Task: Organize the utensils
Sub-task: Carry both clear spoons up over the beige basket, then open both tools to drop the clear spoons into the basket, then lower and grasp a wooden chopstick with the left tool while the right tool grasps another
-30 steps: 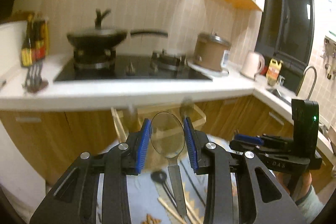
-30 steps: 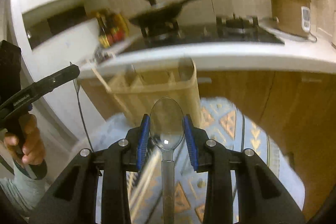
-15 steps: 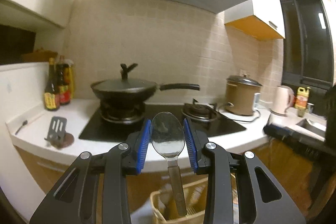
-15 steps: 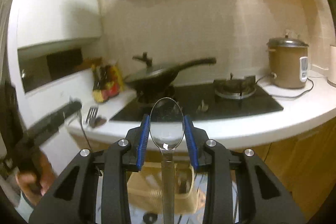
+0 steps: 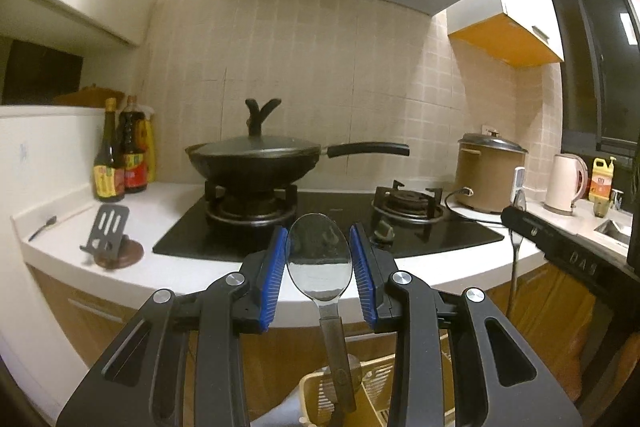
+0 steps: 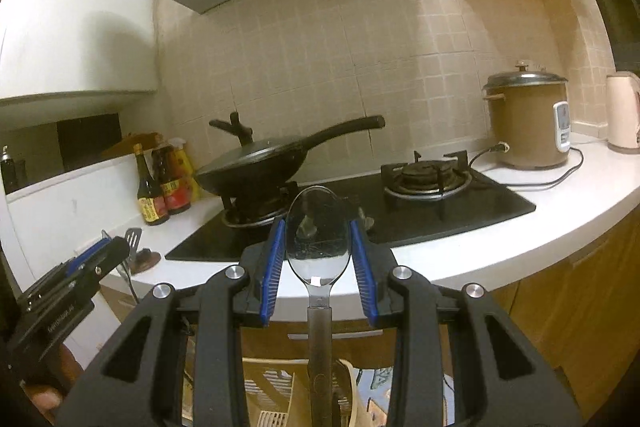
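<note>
My left gripper (image 5: 318, 231) is shut on a metal spoon (image 5: 319, 263); its bowl stands upright between the blue pads and the handle hangs down. My right gripper (image 6: 318, 225) is likewise shut on a second metal spoon (image 6: 318, 247), bowl up. Both are held level in front of the counter edge. In the left wrist view the right gripper (image 5: 510, 217) shows at the right with its spoon (image 5: 515, 259). In the right wrist view the left gripper (image 6: 114, 251) shows at the lower left. A cream slotted utensil basket (image 5: 314, 393) (image 6: 272, 387) sits low, below both grippers.
On the white counter (image 5: 180, 279) is a black hob with a lidded wok (image 5: 256, 159). A brown rice cooker (image 5: 488, 173) and kettle (image 5: 566, 183) stand right. Sauce bottles (image 5: 120, 155), a slotted spatula on a rest (image 5: 108, 233) and a small spoon (image 5: 44, 225) are left.
Both views have swung up from the floor and basket to the counter and hob. Each spoon has stayed clamped in its gripper.
</note>
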Available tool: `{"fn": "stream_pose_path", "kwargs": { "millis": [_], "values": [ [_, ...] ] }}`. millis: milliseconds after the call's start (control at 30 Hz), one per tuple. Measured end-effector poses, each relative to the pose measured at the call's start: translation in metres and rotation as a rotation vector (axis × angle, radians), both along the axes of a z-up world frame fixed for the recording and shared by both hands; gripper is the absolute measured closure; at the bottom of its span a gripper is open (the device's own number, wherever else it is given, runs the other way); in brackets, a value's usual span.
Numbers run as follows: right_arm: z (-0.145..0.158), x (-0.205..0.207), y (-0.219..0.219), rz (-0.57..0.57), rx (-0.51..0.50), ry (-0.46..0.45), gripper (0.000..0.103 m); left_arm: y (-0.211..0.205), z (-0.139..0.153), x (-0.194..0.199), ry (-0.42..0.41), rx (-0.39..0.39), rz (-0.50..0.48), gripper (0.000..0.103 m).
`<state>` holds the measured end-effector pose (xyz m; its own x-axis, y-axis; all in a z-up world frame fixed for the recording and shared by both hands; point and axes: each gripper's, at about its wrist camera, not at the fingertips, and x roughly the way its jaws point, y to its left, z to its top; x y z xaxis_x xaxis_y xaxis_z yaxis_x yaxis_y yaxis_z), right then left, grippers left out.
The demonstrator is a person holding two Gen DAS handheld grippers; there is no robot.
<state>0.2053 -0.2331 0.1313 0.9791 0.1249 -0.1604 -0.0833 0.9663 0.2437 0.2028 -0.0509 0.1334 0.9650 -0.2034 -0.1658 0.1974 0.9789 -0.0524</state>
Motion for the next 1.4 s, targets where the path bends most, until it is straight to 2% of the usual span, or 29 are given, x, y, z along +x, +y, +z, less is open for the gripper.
{"fn": "stream_pose_path", "kwargs": {
  "millis": [367, 567, 600, 700, 800, 933, 1000, 1067, 1167, 1200, 1267, 1333, 1400],
  "values": [
    [-0.029, -0.002, 0.002, 0.009, -0.005, 0.010, 0.073, 0.002, -0.028, 0.002, 0.029, -0.015, -0.009, 0.072],
    [-0.033, -0.011, 0.005, 0.041, -0.019, 0.060, 0.072, 0.008, -0.032, -0.004, 0.068, -0.026, -0.051, 0.069],
    [-0.033, -0.014, 0.005, 0.057, -0.017, 0.073, 0.071, 0.010, -0.031, -0.007, 0.069, -0.025, -0.057, 0.065],
    [-0.032, -0.024, 0.003, 0.069, -0.018, 0.097, 0.067, 0.015, -0.025, -0.018, 0.068, -0.022, -0.063, 0.063],
    [-0.031, -0.037, -0.001, 0.088, -0.005, 0.126, 0.055, 0.023, -0.018, -0.032, 0.086, -0.044, -0.079, 0.060],
    [-0.032, -0.055, -0.003, 0.101, -0.009, 0.213, 0.054, 0.033, -0.010, -0.055, 0.144, -0.057, -0.101, 0.060],
    [-0.037, -0.061, -0.001, 0.105, -0.018, 0.295, 0.054, 0.035, -0.009, -0.065, 0.195, -0.054, -0.126, 0.060],
    [-0.046, -0.065, 0.001, 0.118, -0.022, 0.382, 0.054, 0.032, -0.015, -0.072, 0.288, -0.042, -0.171, 0.060],
    [-0.067, -0.065, 0.006, 0.158, 0.001, 0.563, 0.054, 0.025, -0.035, -0.073, 0.455, -0.023, -0.223, 0.060],
    [-0.082, -0.064, 0.008, 0.186, 0.025, 0.656, 0.054, 0.021, -0.046, -0.072, 0.531, -0.023, -0.251, 0.060],
    [-0.106, -0.066, 0.011, 0.249, 0.093, 0.765, 0.054, 0.017, -0.063, -0.070, 0.620, -0.020, -0.279, 0.060],
    [-0.127, -0.073, 0.017, 0.290, 0.124, 0.839, 0.054, 0.014, -0.082, -0.067, 0.691, -0.002, -0.288, 0.060],
    [-0.144, -0.083, 0.026, 0.298, 0.108, 0.881, 0.054, 0.011, -0.104, -0.065, 0.776, 0.003, -0.304, 0.060]
  ]
}}
